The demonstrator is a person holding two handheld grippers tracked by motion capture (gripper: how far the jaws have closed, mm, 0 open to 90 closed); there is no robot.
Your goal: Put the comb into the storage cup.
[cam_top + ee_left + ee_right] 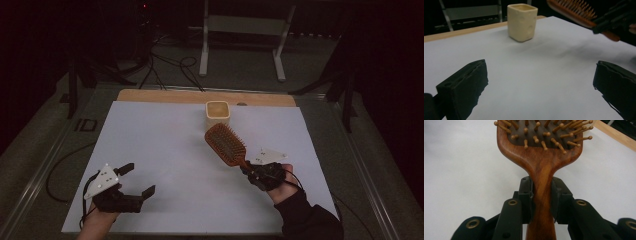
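Two claws over the white worktop (165, 150), seen from above: right claw (252, 172) clamped on the hairbrush (226, 144) handle, head raised toward the cream cup (218, 115); left claw (137, 181) spread wide, empty.

From the left claw view: cup (522, 22) ahead, brush (574, 11) aloft at upper right.

From the right claw view: pads (527, 195) pinching the narrow neck of the brush (540, 162). Probably light, stiff, smooth varnished wood, so prone to twisting; best held there, close to the head.

We see each hand-held gripper, left (136, 181) and right (248, 170), built of matte black parts, with a grey three-cornered plate on top dotted with dark screws. Brass-ringed holes mark the right one's linkage arms. Behind it, a dark sleeve (307, 217) covers the forearm.
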